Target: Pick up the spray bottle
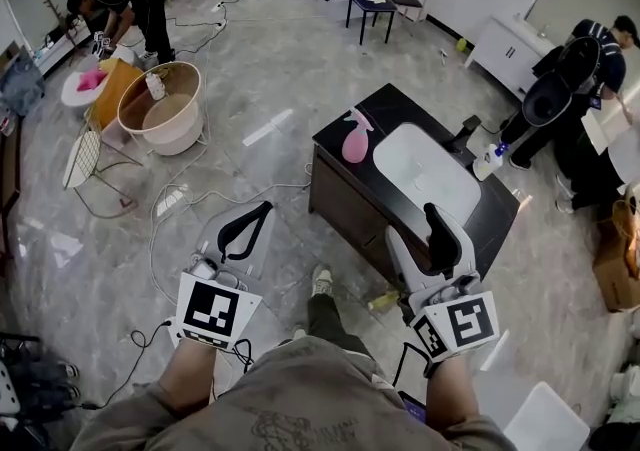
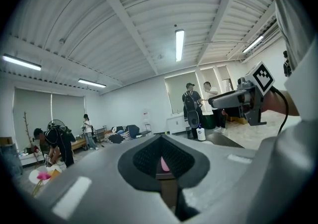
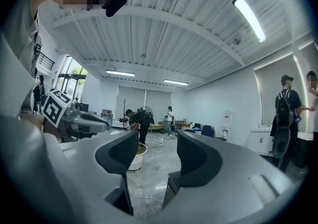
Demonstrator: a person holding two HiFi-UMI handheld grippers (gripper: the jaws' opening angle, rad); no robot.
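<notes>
Spray bottle, pink, stands far left on the dark table in the head view, well beyond both grippers. Left gripper view: left gripper pinched closed, empty. Right gripper view: right gripper spread wide, empty.

Pale grey left tool and pale grey right tool: black pads, and marker cubes patterned in black-and-white squares. Low rectangular desk: near-black top, dark brown front. On it are a pink plastic spray bottle and a white oblong basin. Small white bottle: blue cap. Polished floor: grey, marbled.
</notes>
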